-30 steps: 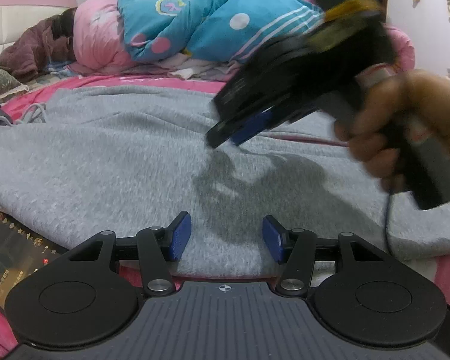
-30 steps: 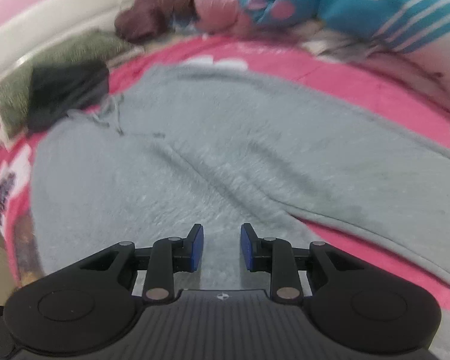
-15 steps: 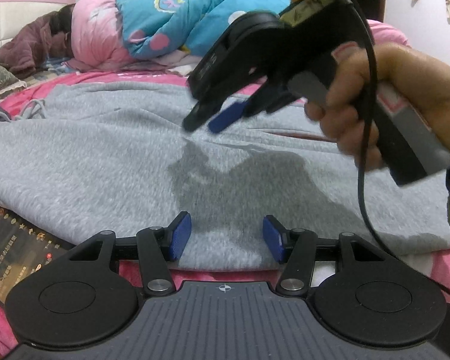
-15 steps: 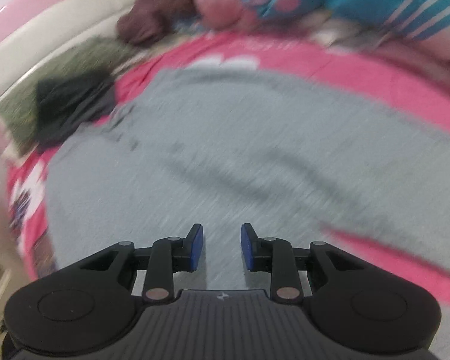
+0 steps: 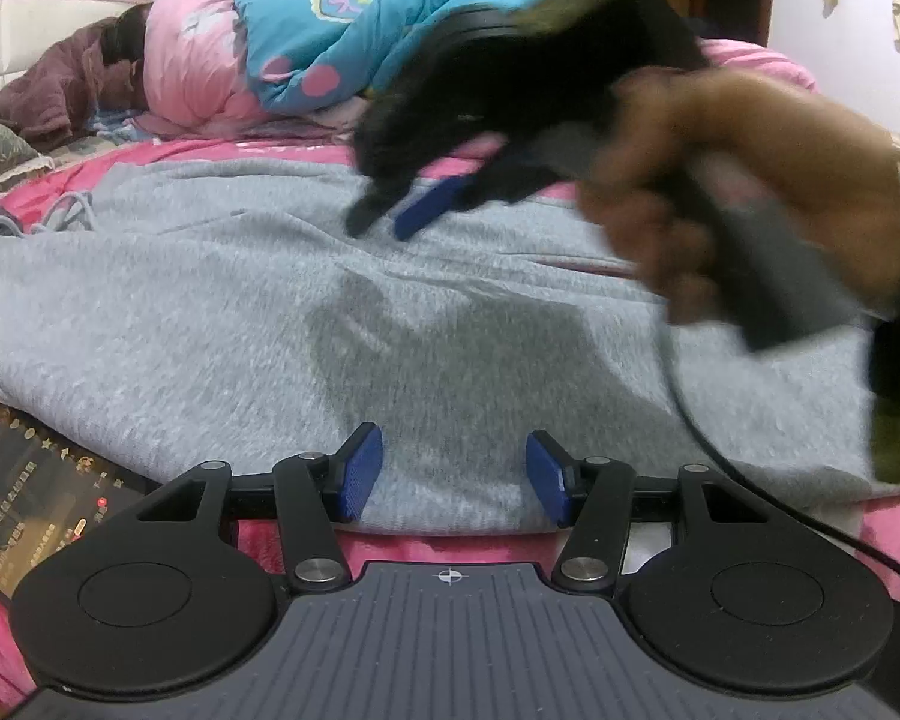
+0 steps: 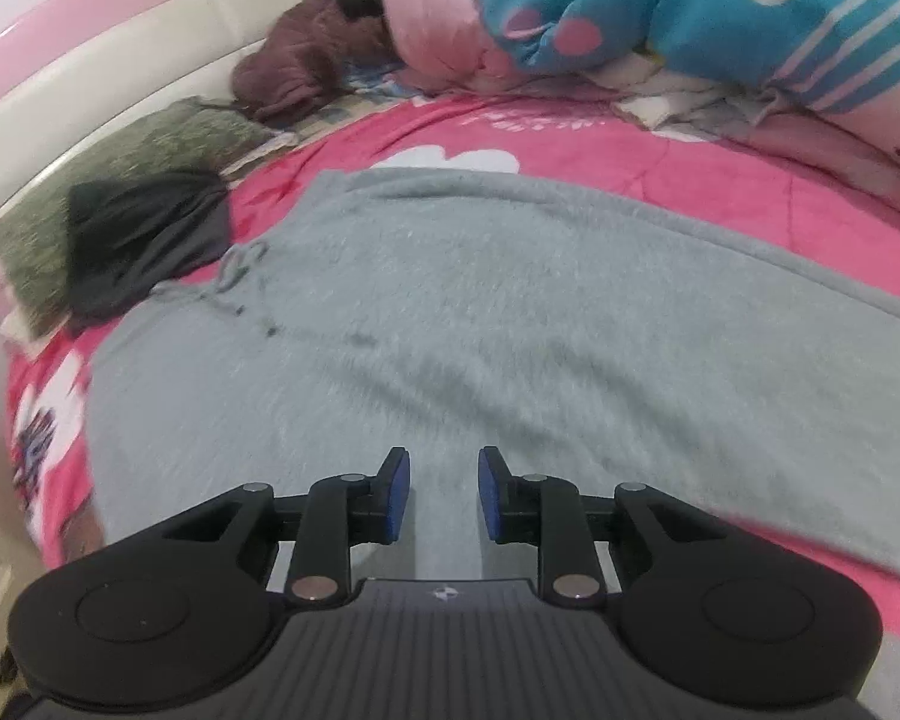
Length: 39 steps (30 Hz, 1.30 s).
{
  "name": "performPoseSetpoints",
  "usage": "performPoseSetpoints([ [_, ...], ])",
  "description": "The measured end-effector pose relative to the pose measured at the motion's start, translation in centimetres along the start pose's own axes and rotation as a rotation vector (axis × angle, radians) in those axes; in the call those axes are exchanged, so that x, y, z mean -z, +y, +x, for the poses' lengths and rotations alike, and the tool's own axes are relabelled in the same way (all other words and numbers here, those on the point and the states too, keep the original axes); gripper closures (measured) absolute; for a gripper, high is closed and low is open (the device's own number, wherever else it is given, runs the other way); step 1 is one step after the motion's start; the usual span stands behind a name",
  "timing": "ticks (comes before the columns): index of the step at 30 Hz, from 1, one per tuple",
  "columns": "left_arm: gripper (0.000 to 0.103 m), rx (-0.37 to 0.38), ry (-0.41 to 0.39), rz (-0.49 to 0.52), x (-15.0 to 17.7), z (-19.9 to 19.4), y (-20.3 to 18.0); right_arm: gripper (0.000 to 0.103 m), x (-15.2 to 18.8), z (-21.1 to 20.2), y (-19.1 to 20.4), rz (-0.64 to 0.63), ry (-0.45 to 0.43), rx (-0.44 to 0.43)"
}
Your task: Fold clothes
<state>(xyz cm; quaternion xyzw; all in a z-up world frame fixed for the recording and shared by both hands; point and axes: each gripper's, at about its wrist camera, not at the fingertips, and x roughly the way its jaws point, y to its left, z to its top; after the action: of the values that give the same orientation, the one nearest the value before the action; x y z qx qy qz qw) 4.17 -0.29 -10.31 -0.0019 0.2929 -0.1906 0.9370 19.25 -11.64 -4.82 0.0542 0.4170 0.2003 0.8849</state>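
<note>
Here, your grey sweatpants (image 5: 282, 312) lie spread flat across the pink bed (image 6: 600, 138), drawstring toward the dark garment (image 6: 144, 240) by the headboard. Your left hand-held gripper (image 5: 453, 476) hovers half open at their near edge, gripping nothing. Your right hand-held gripper (image 6: 443, 495), jaws narrowly parted and empty, hangs above the fabric.

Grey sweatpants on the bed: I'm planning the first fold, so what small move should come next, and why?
Probably lower the left gripper onto the near hem of the grey sweatpants and pinch it. The pants lie spread flat on the pink bedspread, neither gripper holds cloth, and the left pads hang open just above that edge, while the right gripper hovers farther over the fabric.
</note>
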Motion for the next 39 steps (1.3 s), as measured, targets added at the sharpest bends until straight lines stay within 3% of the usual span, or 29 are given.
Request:
performPoseSetpoints([
  [2,0.048,0.004,-0.001,-0.007,0.0,-0.1,0.1,0.075,1.7,-1.4,-1.5,0.021,0.012,0.017],
  [4,0.047,0.006,-0.003,-0.01,0.0,-0.1,0.1,0.075,3.8,-2.2,-4.4,0.081,0.016,0.093],
  [7,0.047,0.008,-0.008,-0.013,0.1,-0.1,0.2,0.08,6.3,-4.9,-8.7,0.235,-0.049,0.126],
  [10,0.046,0.01,-0.012,-0.017,0.1,-0.2,0.2,0.077,8.1,-8.4,-10.3,0.277,-0.116,0.274],
  [15,0.045,0.015,-0.014,-0.024,0.2,-0.3,0.3,0.072,12.0,-12.6,-11.1,0.294,-0.149,0.184],
  [19,0.043,0.018,-0.014,-0.029,0.1,-0.3,0.2,0.076,15.2,-15.1,-14.9,0.345,-0.155,0.248],
  [29,0.042,0.015,-0.016,-0.022,0.2,-0.2,0.2,0.078,24.6,-28.3,-28.1,0.599,-0.344,0.787],
  [33,0.04,0.003,-0.023,-0.001,0.3,-0.2,-0.2,0.074,28.1,-31.8,-28.9,0.743,-0.432,0.883],
  [35,0.038,-0.003,-0.025,0.007,0.4,-0.2,-0.3,0.074,28.4,-32.5,-27.5,0.697,-0.442,0.913],
  [39,0.037,-0.005,-0.025,0.007,0.4,-0.2,-0.5,0.074,28.5,-32.3,-23.2,0.543,-0.483,0.863],
])
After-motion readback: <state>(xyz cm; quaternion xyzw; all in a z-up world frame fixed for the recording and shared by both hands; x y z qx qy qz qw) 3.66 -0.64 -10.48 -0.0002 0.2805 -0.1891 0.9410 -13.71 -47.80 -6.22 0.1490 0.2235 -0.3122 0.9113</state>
